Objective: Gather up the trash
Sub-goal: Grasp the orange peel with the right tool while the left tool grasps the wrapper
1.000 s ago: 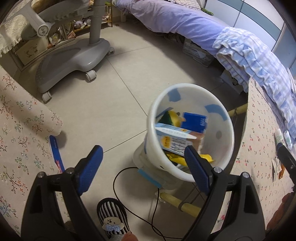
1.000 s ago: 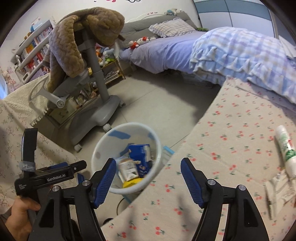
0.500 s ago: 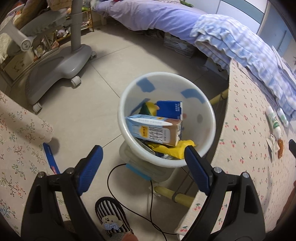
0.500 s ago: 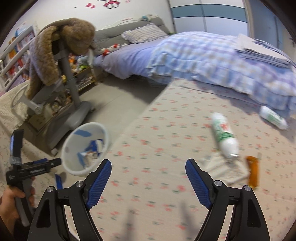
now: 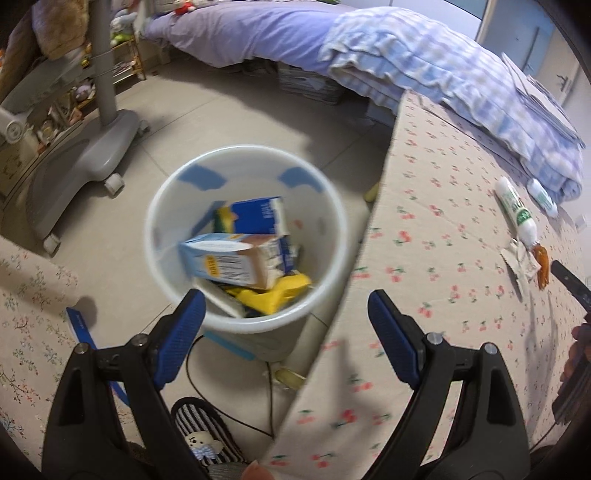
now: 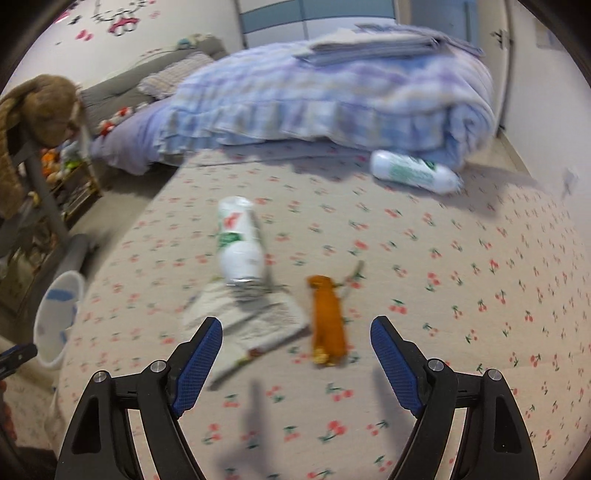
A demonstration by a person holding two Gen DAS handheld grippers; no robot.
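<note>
The right gripper (image 6: 295,354), fingers wide and empty, should drop straight over the orange wrapper (image 6: 328,320) at mid-frame, then squeeze gently.

Grey tiled floor (image 5: 229,110) spreads wide; a bed (image 5: 258,33) in purple sheets sits at twelve o'clock, a grey wheeled chair base (image 5: 85,155) at ten, white wall (image 6: 535,92) at two.

Soft indoor light, faint shadows, motion blur — heavy fisheye bending, dark corners
</note>
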